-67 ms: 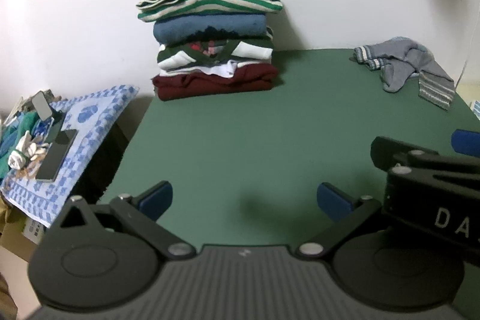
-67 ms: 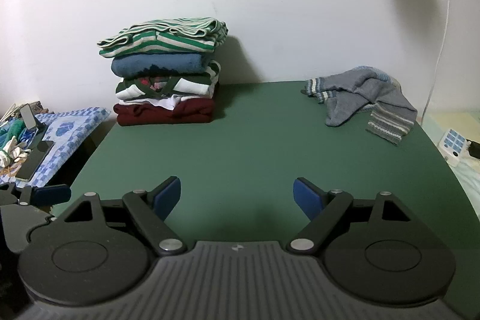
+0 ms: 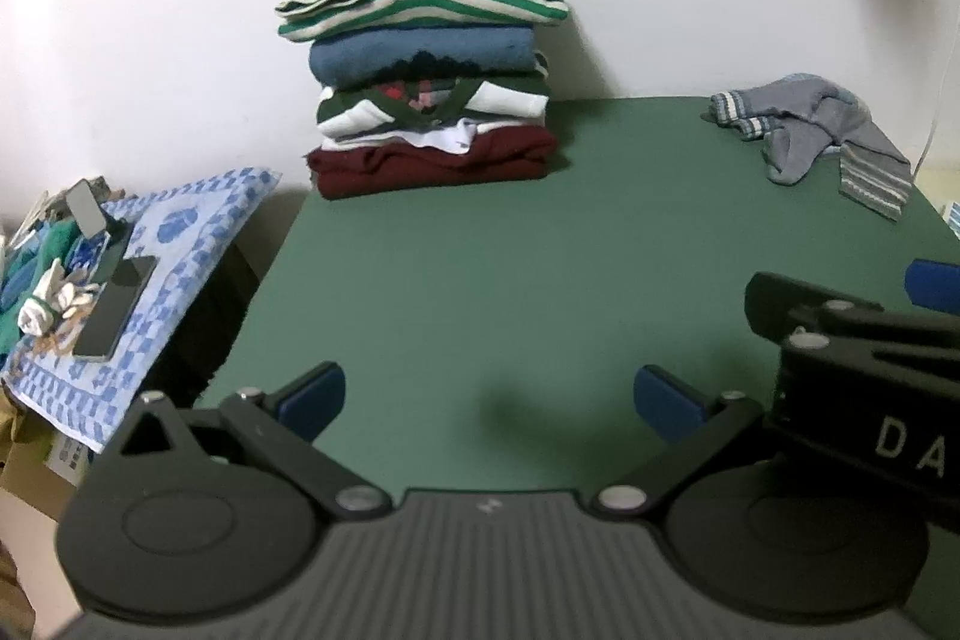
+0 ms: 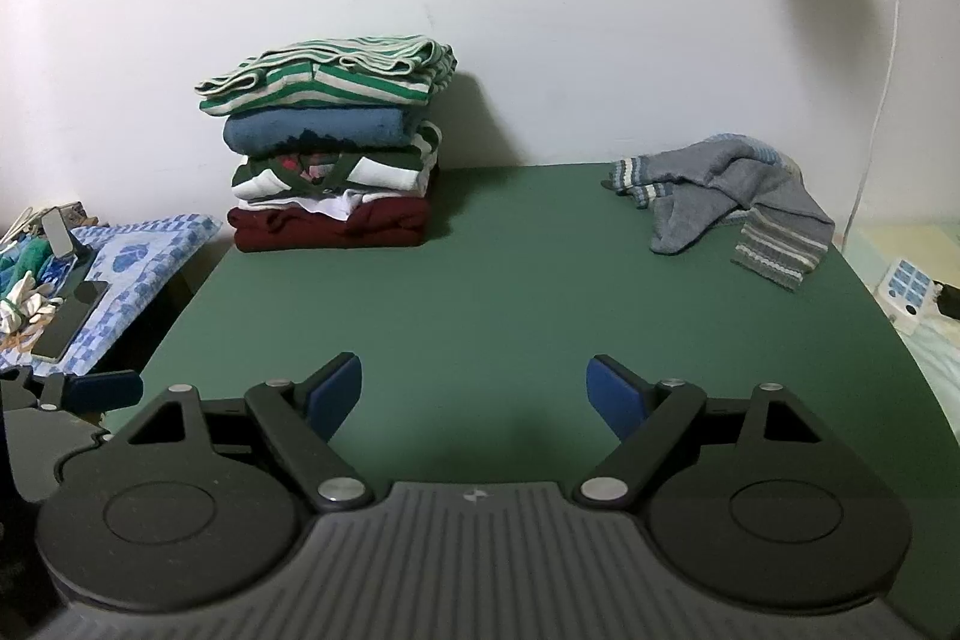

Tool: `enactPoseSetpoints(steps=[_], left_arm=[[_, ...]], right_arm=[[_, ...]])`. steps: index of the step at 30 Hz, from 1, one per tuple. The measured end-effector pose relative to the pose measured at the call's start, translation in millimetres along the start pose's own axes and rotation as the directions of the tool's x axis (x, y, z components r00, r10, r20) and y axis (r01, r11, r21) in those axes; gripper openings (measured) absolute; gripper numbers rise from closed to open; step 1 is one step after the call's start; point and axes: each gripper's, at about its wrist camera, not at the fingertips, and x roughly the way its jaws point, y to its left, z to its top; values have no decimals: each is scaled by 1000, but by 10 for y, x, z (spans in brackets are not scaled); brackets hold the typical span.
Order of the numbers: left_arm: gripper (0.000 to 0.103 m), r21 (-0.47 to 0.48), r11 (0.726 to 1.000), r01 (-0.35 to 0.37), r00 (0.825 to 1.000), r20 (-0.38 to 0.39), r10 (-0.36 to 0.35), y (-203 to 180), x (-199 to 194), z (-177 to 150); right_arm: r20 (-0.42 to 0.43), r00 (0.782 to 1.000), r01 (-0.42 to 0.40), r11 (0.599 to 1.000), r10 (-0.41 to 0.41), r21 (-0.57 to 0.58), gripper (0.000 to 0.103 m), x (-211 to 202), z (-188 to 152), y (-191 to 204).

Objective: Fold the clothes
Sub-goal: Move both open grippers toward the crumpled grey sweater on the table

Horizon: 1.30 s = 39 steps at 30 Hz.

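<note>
A crumpled grey sweater [image 4: 729,199] with striped cuffs lies at the far right corner of the green table [image 4: 510,292]; the left wrist view has the same grey sweater [image 3: 822,130] at its upper right. A stack of folded clothes [image 4: 330,178], green-striped on top and dark red at the bottom, stands against the wall at the far left; the stack [image 3: 429,76] also shows in the left wrist view. My left gripper [image 3: 489,394] and my right gripper [image 4: 477,388] both hover open over the table's near edge, nothing between their blue pads. The right gripper's body [image 3: 852,340] sits close to the right of the left one.
Left of the table, a blue-and-white patterned cloth [image 3: 174,244] carries a dark phone [image 3: 114,304], a small mirror [image 3: 84,208] and a white bundle [image 3: 51,298]. A white power strip [image 4: 906,289] lies on the bed to the right. A white wall backs the table.
</note>
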Motion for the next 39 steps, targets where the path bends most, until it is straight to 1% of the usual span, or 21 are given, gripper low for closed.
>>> enactPoseSetpoints(steps=[3, 4, 7, 12, 17, 21, 26, 33, 39], left_arm=[[103, -14, 1000, -4, 1000, 13, 4, -18, -17, -46], [103, -31, 999, 9, 1000, 4, -8, 25, -8, -44], [103, -42, 999, 8, 1000, -13, -9, 72, 4, 7], [103, -50, 999, 12, 1000, -12, -13, 113, 7, 4], [103, -44, 999, 28, 1000, -9, -28, 86, 12, 1], [103, -16, 998, 68, 998, -9, -68, -49, 19, 17], [103, 27, 992, 120, 993, -19, -120, -307, 50, 49], [103, 92, 978, 189, 982, -29, -187, -709, 54, 122], [103, 137, 964, 230, 973, -36, -227, -1012, 44, 162]], right_arm=[[0, 1000, 1, 1000, -1, -1, 85, 6, 1, -25], [0, 1000, 1, 1000, -1, -2, 85, 7, 4, -31], [3, 1000, 0, 1000, 0, -10, 85, 9, 17, 22], [10, 1000, 9, 1000, -9, -22, 85, -12, 6, 179], [17, 1000, 26, 999, -26, -18, 85, -24, 6, 201], [11, 998, 66, 998, -67, 6, 85, -45, -22, 85], [-1, 993, 119, 992, -119, 38, 85, -73, -70, -112], [-14, 978, 209, 974, -209, 91, 85, -163, -121, -385], [-21, 963, 267, 954, -267, 136, 85, -236, -162, -605]])
